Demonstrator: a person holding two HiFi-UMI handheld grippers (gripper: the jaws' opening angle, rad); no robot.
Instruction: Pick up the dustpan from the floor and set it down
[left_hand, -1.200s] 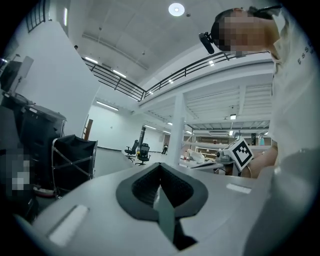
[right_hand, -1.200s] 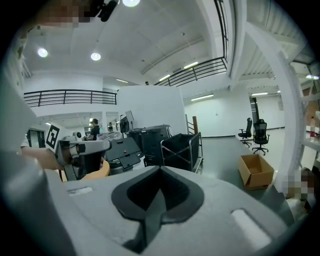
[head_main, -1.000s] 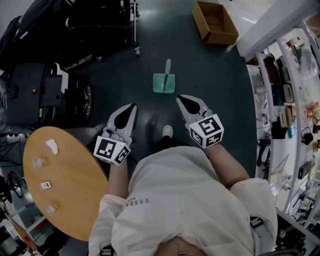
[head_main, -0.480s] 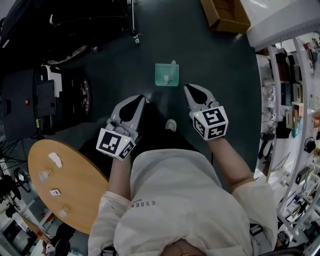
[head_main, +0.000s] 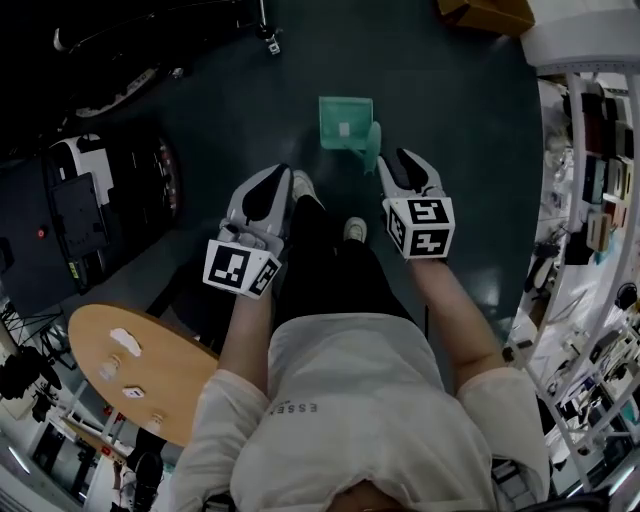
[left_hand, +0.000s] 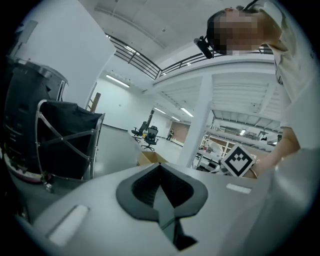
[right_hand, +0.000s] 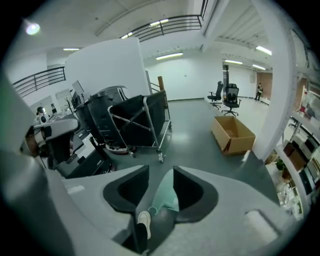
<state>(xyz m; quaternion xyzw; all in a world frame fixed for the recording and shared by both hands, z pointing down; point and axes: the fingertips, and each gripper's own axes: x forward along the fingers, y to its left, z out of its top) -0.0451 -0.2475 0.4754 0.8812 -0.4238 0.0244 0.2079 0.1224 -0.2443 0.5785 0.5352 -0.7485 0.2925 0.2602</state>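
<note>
Left tool (left_hand: 160, 169): your jaws are together, tip to tip, with nothing between them. In the head view it sits low over the floor (head_main: 230, 110), beside your left leg and apart from the dustpan.

Right tool (right_hand: 161, 174): your jaws stand partly apart and are opening. The right gripper view shows the pale green dustpan (head_main: 346, 122) in the gap between the pads, but neither pad presses on it. No grip is made.

Dustpan: it lies on the dark floor just ahead of your feet. The pan is on the far side, and the handle end comes back toward the right tool. In the head view the handle is just beside that tool's tip; contact cannot be confirmed.

Surroundings: one white shoe (right_hand: 144, 218) shows below the right jaws. A cardboard box (right_hand: 232, 134) sits open on the floor farther off, to the right. A black wheeled cart (right_hand: 135, 117) stands to the left. A round wooden tabletop (head_main: 190, 385) lies behind your left arm, bearing a few small items.
</note>
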